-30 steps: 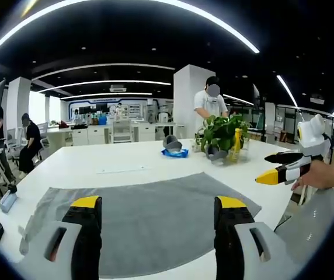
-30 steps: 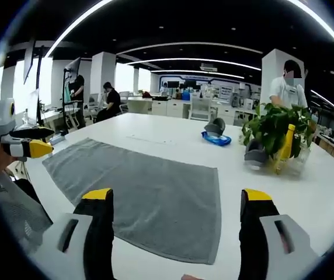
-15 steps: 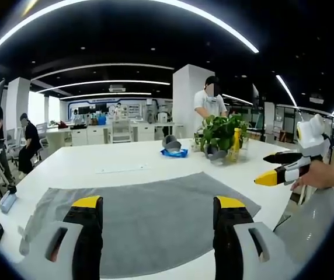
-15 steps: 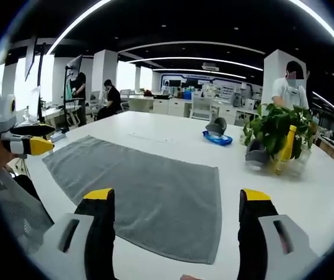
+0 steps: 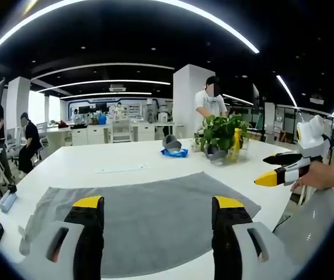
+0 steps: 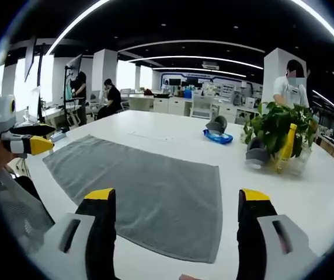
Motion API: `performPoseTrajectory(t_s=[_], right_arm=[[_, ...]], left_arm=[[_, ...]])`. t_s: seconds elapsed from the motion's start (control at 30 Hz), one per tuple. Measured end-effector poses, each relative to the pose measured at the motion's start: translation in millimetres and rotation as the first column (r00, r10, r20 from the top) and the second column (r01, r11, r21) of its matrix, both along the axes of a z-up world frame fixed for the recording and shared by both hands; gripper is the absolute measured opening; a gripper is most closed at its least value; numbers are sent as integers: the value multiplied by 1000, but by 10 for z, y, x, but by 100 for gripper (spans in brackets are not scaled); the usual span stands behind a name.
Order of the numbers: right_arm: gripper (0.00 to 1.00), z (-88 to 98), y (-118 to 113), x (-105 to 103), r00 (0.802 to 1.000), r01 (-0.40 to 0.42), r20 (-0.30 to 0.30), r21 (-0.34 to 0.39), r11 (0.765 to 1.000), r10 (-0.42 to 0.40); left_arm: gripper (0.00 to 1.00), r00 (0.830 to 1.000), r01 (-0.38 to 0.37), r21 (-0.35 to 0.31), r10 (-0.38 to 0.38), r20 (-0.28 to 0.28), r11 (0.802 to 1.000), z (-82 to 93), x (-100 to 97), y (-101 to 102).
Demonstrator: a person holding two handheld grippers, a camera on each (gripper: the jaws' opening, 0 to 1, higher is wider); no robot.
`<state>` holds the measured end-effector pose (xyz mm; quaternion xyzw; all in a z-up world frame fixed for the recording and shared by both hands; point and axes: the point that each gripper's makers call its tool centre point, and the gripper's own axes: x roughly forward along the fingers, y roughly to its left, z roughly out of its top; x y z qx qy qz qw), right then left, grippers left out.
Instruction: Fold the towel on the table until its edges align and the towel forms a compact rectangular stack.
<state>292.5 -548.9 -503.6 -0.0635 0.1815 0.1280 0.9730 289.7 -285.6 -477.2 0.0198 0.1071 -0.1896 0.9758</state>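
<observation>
A grey towel (image 5: 149, 219) lies spread flat on the white table (image 5: 97, 166), its near edge by the table's front. My left gripper (image 5: 154, 205) hovers open above the towel's near part, nothing between its yellow-tipped jaws. In the right gripper view the same towel (image 6: 149, 189) stretches away to the left, and my right gripper (image 6: 177, 198) is open over its near right corner. The right gripper (image 5: 286, 168) also shows at the right of the left gripper view, held off the table's edge. The left gripper (image 6: 27, 143) appears at the left of the right gripper view.
A potted plant (image 5: 222, 135) with a yellow bottle stands at the table's far right, with a grey cup and a blue tray (image 5: 174, 153) beside it. A person (image 5: 211, 104) stands behind the plant. Other people and desks are at the far left.
Both views have shifted only very slightly. The towel has not moved and both grippers stay open.
</observation>
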Motion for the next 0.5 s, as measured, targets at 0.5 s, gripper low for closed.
performPoseTrajectory(t_s=[0.5], right_arm=[[85,2,-23,0,1000,11,-4,29,1000,-11]], left_arm=[[76,1000,-2,8,2,-8,1000,-17,-8,0]])
